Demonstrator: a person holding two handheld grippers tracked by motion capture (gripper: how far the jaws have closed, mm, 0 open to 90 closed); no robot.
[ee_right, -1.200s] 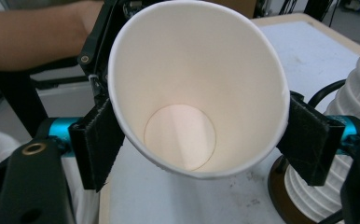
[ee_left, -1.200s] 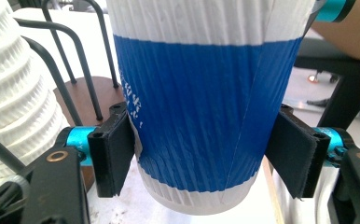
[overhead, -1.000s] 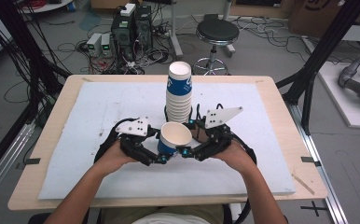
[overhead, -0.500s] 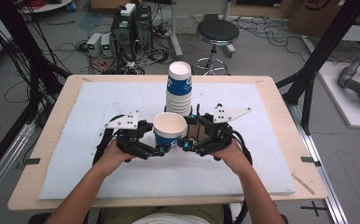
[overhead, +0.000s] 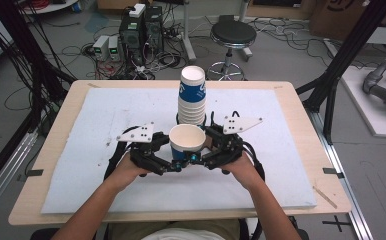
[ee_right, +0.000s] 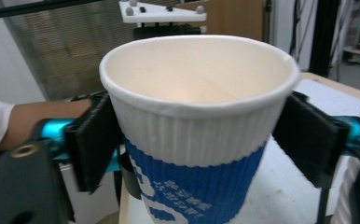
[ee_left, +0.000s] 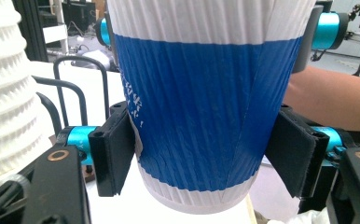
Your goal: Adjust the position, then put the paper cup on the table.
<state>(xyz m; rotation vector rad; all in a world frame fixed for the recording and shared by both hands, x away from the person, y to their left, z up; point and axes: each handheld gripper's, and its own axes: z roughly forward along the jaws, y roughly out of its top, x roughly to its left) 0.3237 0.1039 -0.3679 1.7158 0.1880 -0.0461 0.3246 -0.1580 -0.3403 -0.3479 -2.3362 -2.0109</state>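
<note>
A blue-and-white ribbed paper cup is held upright just above the white mat, in front of a tall stack of the same cups. My left gripper is shut on the cup's lower blue band, with its pads pressed on both sides. From the other side my right gripper has just been closing with the cup between its jaws. Its pads now touch the wall under the rim. The cup is empty inside.
The stack of cups stands close behind the held cup, on a white mat that covers the wooden table. Black frame posts stand at both sides. A stool and computers stand on the floor beyond.
Both hands and the cup have shifted slightly away from the person, toward the stack. The right gripper has resettled around the cup's upper part.
</note>
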